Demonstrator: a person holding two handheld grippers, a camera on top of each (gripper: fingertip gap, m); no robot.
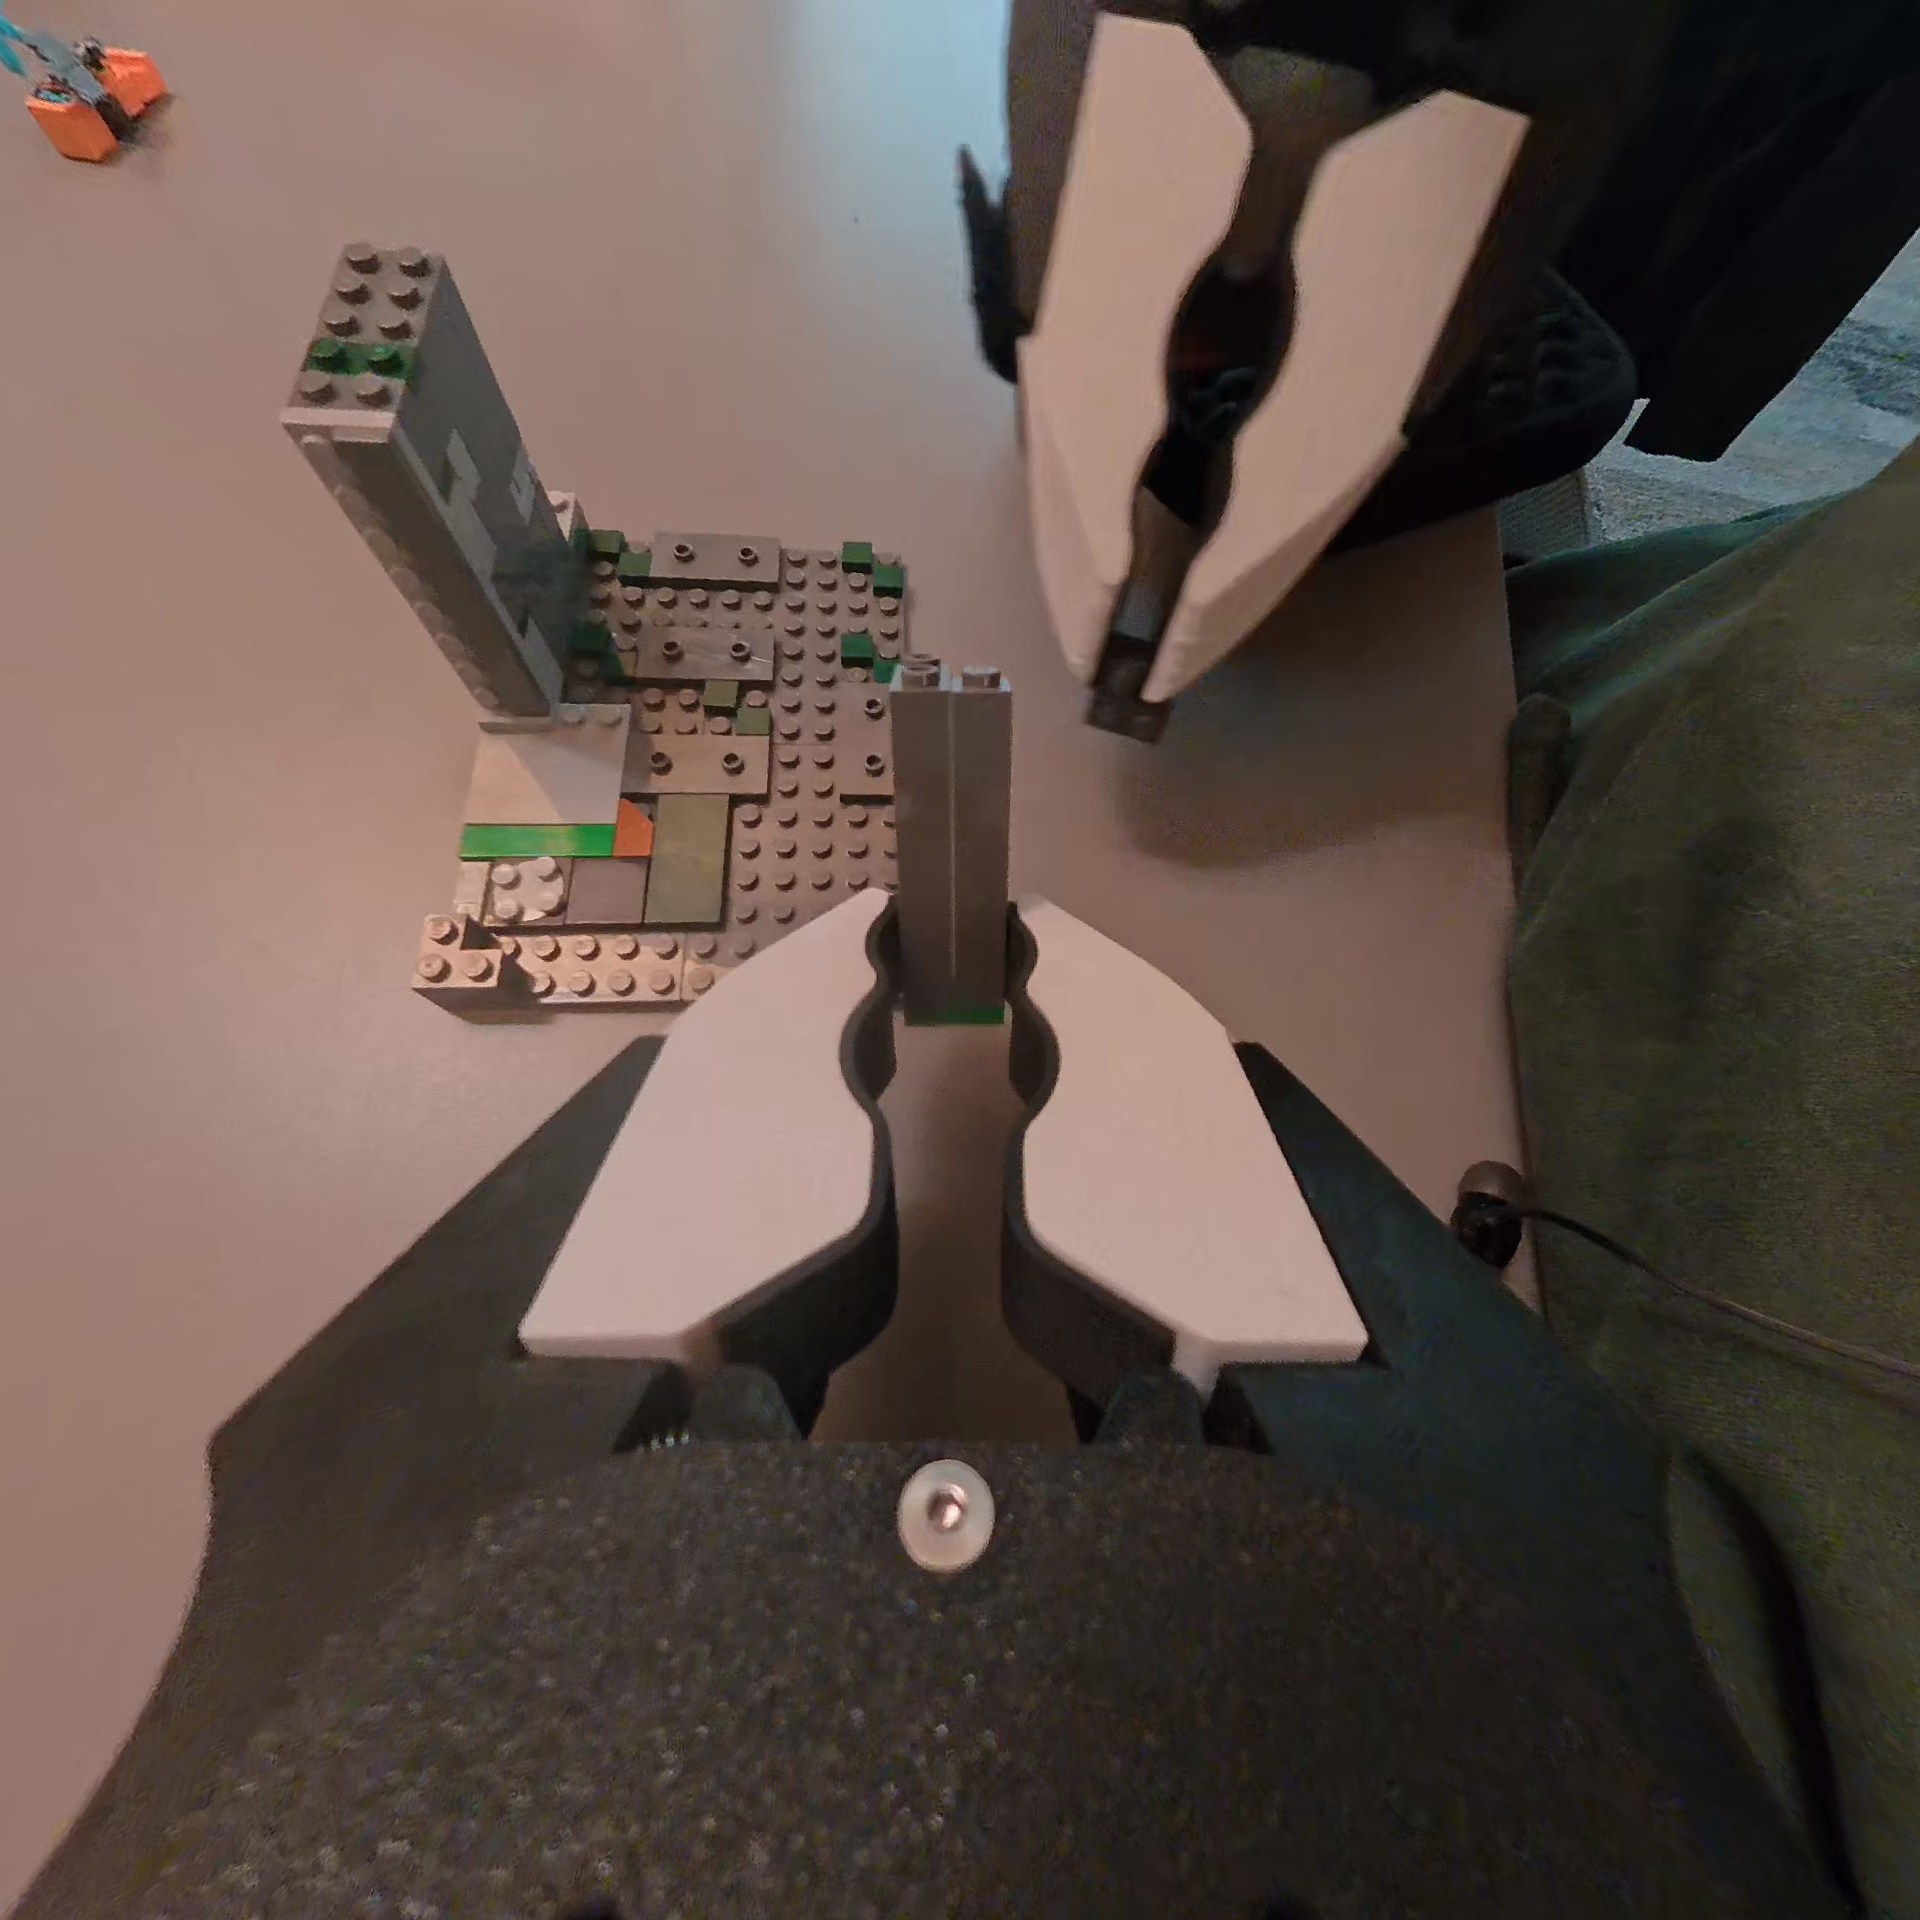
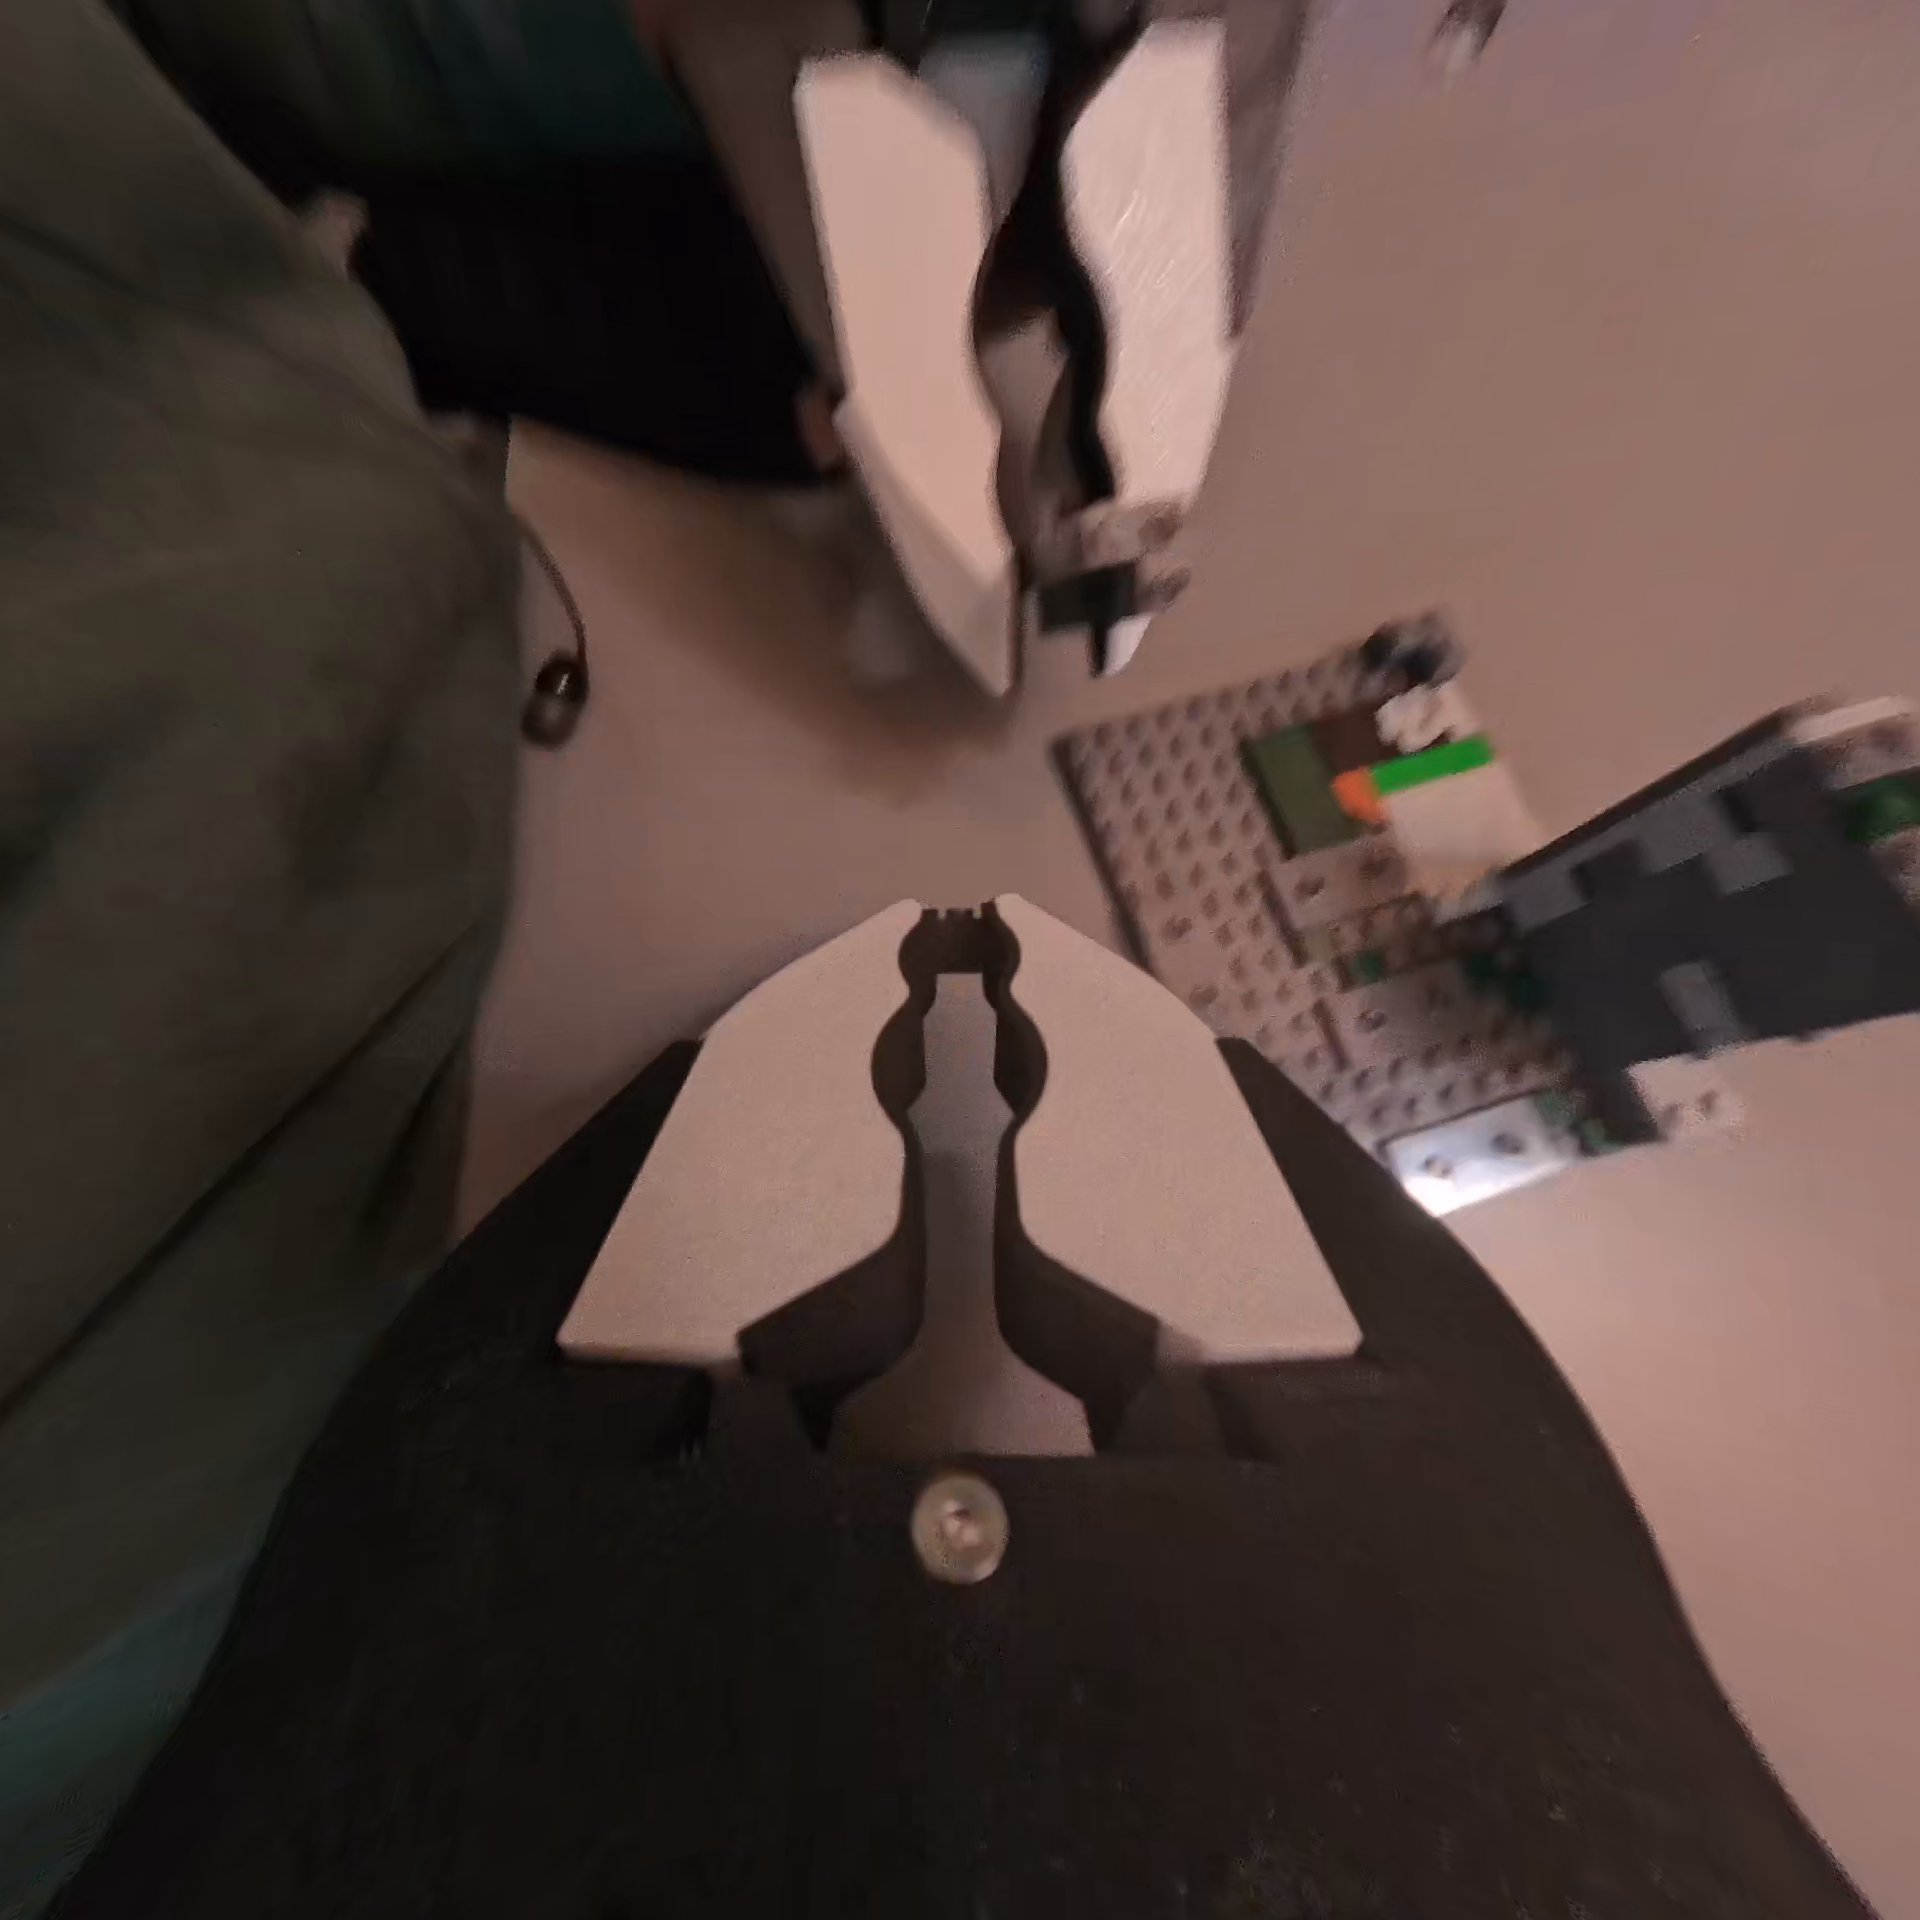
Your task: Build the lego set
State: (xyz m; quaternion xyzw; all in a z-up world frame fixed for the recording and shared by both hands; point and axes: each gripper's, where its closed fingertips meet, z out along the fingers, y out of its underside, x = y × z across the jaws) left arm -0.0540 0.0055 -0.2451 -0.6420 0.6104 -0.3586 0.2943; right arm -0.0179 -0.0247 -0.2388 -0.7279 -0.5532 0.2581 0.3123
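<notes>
The left hand-held gripper (image 1: 951, 961) pinches a tall grey column (image 1: 954, 831) near its green foot, studs pointing away from the camera; the column hangs over the near right edge of the baseplate (image 1: 821, 831), and whether it touches the plate I cannot tell. The right hand-held gripper (image 1: 1127, 686) hovers just beyond and to the right of the column's top, its fingers pressed onto a small dark piece (image 1: 1127, 712); in the right wrist view that same piece (image 2: 958, 928) sits clamped at the very fingertips, studs showing. The baseplate lies on the worktop (image 1: 727, 260), with a grey tower (image 1: 436, 468) rising at its far left corner, flat tiles and green bits scattered across it; a small orange piece (image 1: 94, 99) sits well apart at the far left.

By my reading, the step in hand is capping the column: the dark piece is near its studs but apart from them. The next move calls for the right gripper to square the piece with the column's top and press along its length, while the left holds firm against the push; the right view is blurred, so fine alignment is hard to judge; a skewed press could tilt the column in its grip.
</notes>
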